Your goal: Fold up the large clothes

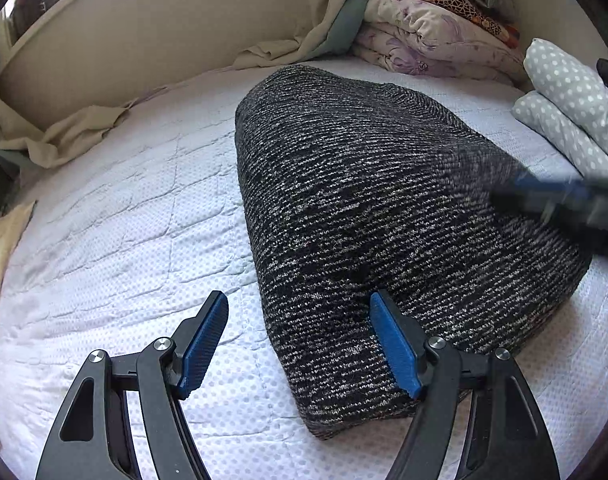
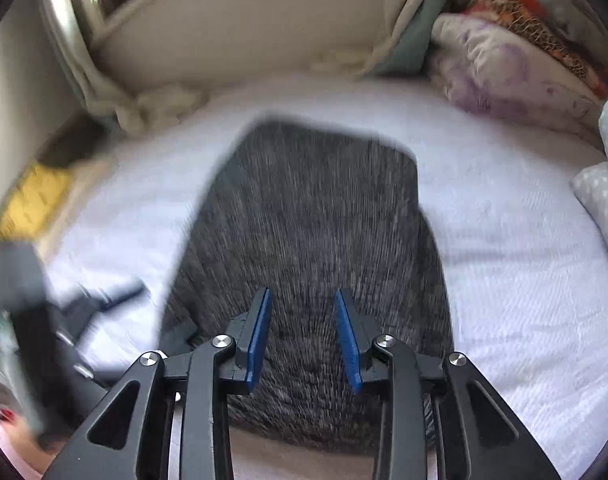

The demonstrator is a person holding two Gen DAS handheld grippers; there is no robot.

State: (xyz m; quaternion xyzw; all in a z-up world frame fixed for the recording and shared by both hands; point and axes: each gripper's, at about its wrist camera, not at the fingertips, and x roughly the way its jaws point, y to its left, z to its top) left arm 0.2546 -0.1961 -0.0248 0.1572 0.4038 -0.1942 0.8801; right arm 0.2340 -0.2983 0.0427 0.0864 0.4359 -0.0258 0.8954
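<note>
A folded black-and-white knit garment (image 1: 383, 200) lies as a thick rectangle on the white quilted mattress (image 1: 124, 220). My left gripper (image 1: 300, 320) is open at its near left corner. One blue pad (image 1: 391, 344) is over the knit and the other pad (image 1: 206, 340) is over the bare mattress. The right gripper (image 1: 555, 200) shows as a blur over the garment's right side. In the right wrist view, which is blurred by motion, the right gripper (image 2: 302, 294) hangs above the garment (image 2: 311, 220), jaws partly apart with nothing pinched. The left gripper (image 2: 112, 300) is a smear at lower left.
Folded floral quilts (image 1: 431, 36) are stacked at the far right corner. Polka-dot pillows (image 1: 571, 112) lie at the right edge. A crumpled beige sheet (image 1: 64, 140) runs along the wall. Something yellow (image 2: 36, 196) sits past the bed's left edge.
</note>
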